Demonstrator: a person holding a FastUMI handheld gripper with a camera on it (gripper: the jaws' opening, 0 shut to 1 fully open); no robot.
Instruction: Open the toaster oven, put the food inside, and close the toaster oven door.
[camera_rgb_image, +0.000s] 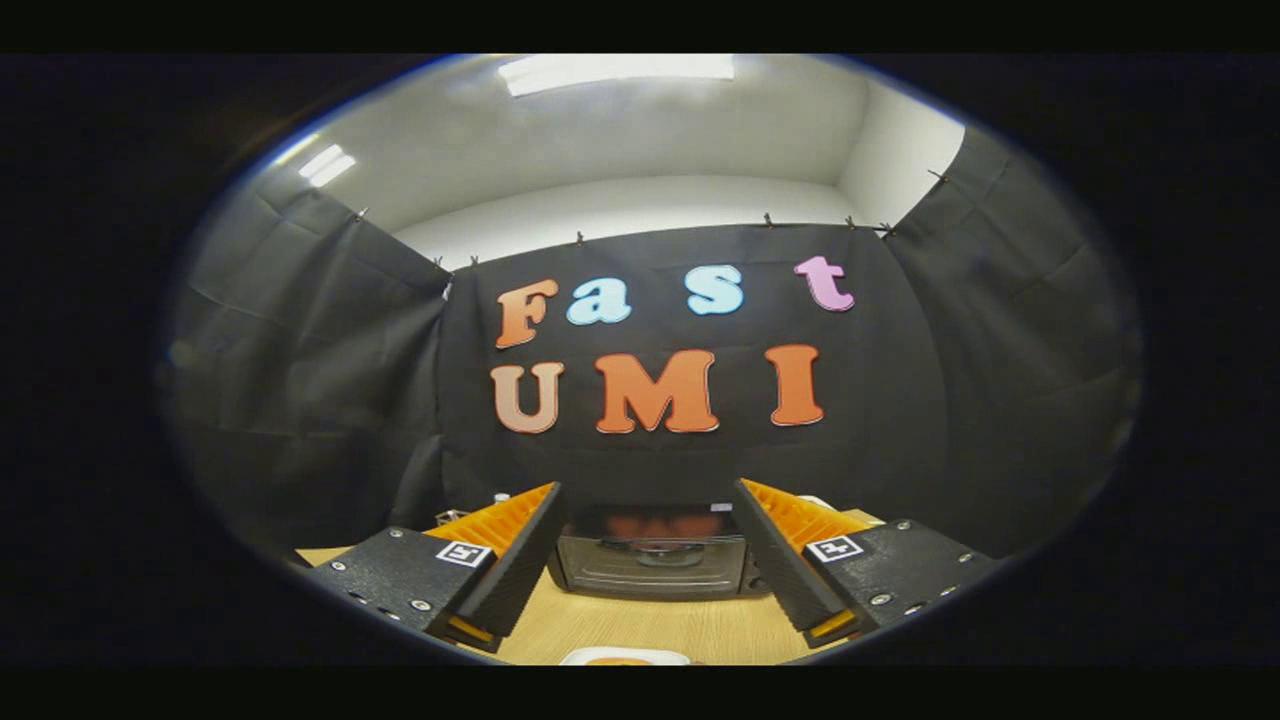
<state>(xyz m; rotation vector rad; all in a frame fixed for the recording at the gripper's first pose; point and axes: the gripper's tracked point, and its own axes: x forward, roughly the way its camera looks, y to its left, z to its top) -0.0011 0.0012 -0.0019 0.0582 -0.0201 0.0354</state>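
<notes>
Toaster oven (650, 565) shut, beyond spread hand-held gripper (650, 590); plate (625, 657) nearer.

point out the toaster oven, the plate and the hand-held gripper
toaster oven (652, 565): gripper view, on its closed glass door, beyond the fingers
plate (625, 656): gripper view, on its white rim, between the fingers
hand-held gripper (648, 500): gripper view, midway between its open fingertips
</notes>
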